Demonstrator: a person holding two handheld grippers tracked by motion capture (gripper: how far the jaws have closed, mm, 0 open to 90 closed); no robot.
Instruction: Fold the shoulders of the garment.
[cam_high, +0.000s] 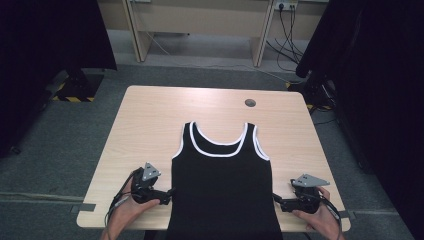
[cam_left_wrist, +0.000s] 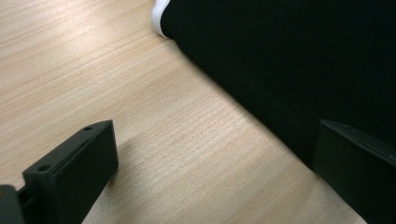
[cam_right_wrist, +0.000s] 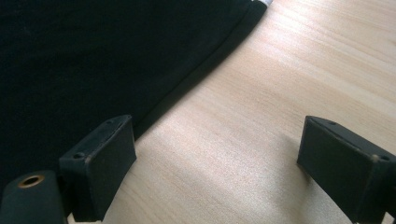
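Observation:
A black tank top (cam_high: 222, 185) with white trim at the neck and armholes lies flat on the light wood table (cam_high: 150, 125), its hem hanging over the near edge. My left gripper (cam_high: 170, 192) rests at the garment's left side seam, held by a hand. In the left gripper view it (cam_left_wrist: 210, 168) is open, straddling bare wood and the edge of the black fabric (cam_left_wrist: 289, 60). My right gripper (cam_high: 275, 199) sits at the right side seam. In the right gripper view it (cam_right_wrist: 219, 158) is open too, one jaw over the cloth (cam_right_wrist: 93, 56) and the other over wood.
A round cable hole (cam_high: 250, 103) is set in the table's far right part. Beyond the table stand a pale desk (cam_high: 200, 25) and hanging cables (cam_high: 287, 35). Black curtains (cam_high: 45, 45) flank both sides over grey floor.

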